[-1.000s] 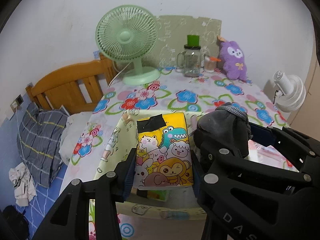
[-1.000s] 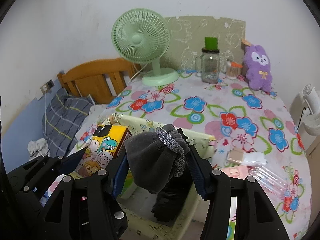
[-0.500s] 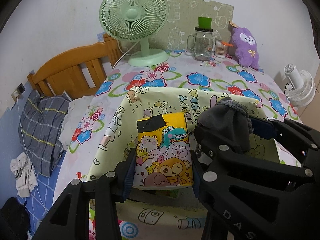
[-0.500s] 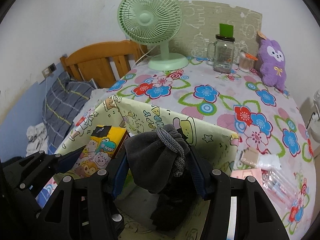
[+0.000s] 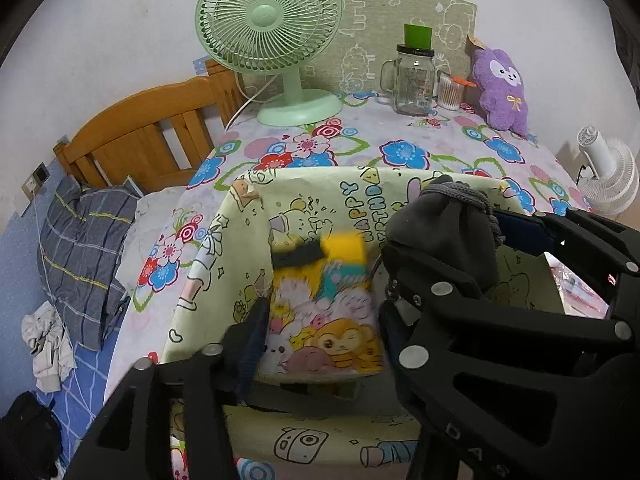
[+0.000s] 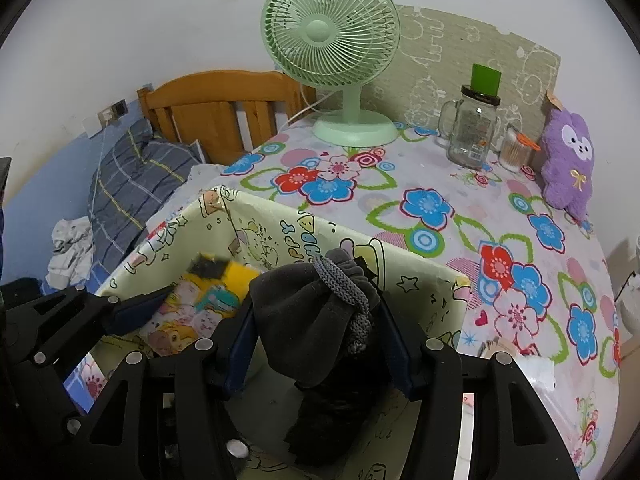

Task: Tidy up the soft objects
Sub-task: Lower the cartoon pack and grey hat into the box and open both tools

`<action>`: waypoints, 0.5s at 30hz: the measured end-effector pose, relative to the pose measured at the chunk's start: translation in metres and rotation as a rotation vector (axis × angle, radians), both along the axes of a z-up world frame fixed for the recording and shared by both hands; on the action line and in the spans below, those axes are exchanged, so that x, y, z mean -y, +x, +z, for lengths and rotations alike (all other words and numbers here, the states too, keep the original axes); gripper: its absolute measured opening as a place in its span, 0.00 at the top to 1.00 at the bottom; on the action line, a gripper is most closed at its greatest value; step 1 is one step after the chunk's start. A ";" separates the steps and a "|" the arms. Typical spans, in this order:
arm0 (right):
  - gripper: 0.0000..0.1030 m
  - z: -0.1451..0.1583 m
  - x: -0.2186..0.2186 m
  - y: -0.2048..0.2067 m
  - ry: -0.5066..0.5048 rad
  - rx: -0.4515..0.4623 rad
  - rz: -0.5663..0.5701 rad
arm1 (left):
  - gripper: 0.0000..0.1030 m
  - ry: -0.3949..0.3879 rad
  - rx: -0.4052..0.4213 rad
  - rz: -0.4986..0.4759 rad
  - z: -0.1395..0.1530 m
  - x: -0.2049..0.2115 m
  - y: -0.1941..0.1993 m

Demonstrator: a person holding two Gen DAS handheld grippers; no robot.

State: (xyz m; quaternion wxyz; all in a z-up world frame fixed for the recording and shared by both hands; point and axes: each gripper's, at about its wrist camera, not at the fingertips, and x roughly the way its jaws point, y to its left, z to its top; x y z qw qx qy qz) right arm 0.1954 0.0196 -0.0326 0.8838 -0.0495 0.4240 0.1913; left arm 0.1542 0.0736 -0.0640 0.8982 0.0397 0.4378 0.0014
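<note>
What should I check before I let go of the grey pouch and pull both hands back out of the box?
1. Yellow cartoon pack over the box interior: ok.
2. Left gripper releasing it: ok, jaws opening; the pack is blurred between them, apparently dropping.
3. Grey drawstring pouch held by right gripper: ok, fingers press its sides.
4. Pouch over the box opening: ok.
5. Free space under the pouch: cannot tell, something dark lies below.
6. Pack settled inside: cannot tell.
</note>
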 end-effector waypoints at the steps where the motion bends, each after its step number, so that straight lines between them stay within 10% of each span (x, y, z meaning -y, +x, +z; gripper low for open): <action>1: 0.41 0.001 0.000 0.001 0.006 -0.001 -0.004 | 0.35 0.002 0.004 0.002 0.001 0.000 0.001; 15: 0.22 0.014 -0.006 -0.002 -0.021 0.044 -0.017 | 0.14 0.029 0.048 0.011 0.010 -0.007 -0.002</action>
